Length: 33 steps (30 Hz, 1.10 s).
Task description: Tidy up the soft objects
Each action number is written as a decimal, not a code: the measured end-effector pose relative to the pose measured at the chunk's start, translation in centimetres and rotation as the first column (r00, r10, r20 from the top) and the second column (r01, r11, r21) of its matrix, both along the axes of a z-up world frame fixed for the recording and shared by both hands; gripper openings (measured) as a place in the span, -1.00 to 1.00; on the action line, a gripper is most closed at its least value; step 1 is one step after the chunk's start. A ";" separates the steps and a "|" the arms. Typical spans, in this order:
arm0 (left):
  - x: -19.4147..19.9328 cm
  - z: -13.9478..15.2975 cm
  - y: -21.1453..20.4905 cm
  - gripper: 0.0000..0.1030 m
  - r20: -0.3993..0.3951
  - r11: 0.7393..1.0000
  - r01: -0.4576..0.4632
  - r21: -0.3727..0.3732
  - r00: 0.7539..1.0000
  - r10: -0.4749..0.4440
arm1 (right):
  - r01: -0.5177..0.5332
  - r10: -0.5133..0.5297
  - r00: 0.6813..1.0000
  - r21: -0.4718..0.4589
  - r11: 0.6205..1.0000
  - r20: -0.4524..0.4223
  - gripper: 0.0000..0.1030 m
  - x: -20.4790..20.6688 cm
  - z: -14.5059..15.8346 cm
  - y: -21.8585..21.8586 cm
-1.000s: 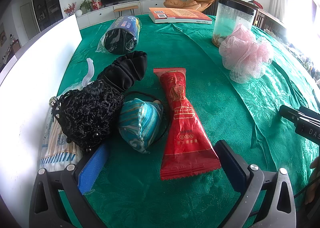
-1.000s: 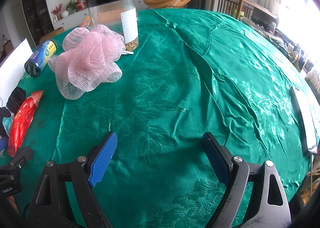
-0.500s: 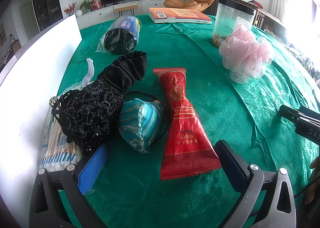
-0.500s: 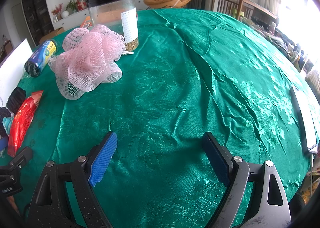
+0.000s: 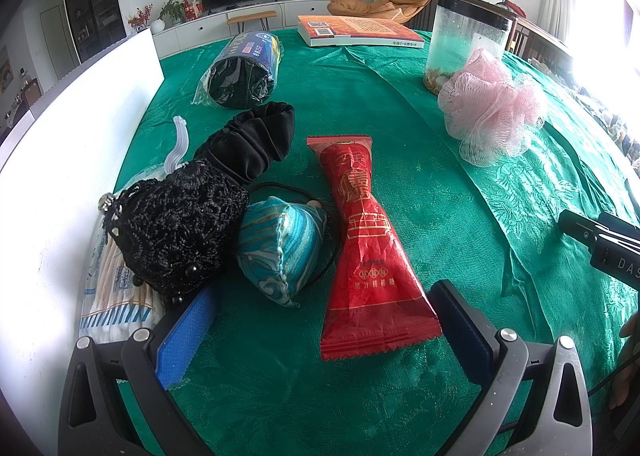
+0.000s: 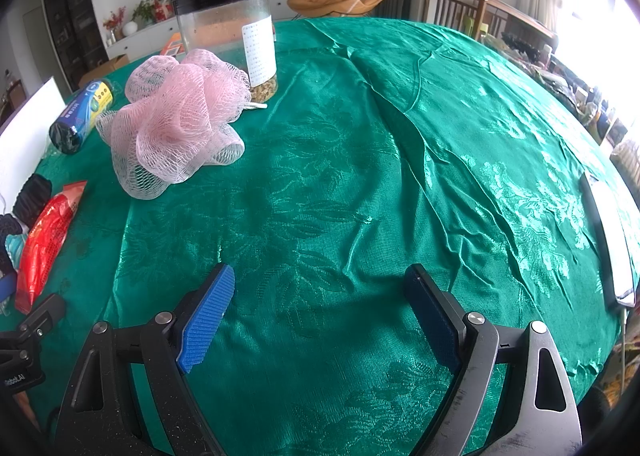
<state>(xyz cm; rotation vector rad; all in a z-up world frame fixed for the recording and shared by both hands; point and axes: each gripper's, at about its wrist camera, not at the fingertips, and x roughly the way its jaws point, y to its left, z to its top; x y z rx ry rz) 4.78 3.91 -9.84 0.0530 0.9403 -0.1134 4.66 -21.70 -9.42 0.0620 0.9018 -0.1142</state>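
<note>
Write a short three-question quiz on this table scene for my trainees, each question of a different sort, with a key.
1. True or false: the left tool is shut on the red snack packet.
2. Multiple choice: the pink mesh bath sponge rests right beside which item? A) the book B) the clear jar with a black lid C) the roll of black bags
3. Fill in: the teal striped pouch lies between the black crochet bag and the ____.

Key
1. False: both the left tool and the right tool are open and empty.
2. B, the clear jar.
3. Red snack packet.
</note>
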 end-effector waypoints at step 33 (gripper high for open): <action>-2.1 6.0 3.2 1.00 0.009 0.991 -0.068 -0.112 0.998 0.070 | -0.001 0.001 1.000 0.001 1.000 0.001 0.72 0.0 0.0 0.0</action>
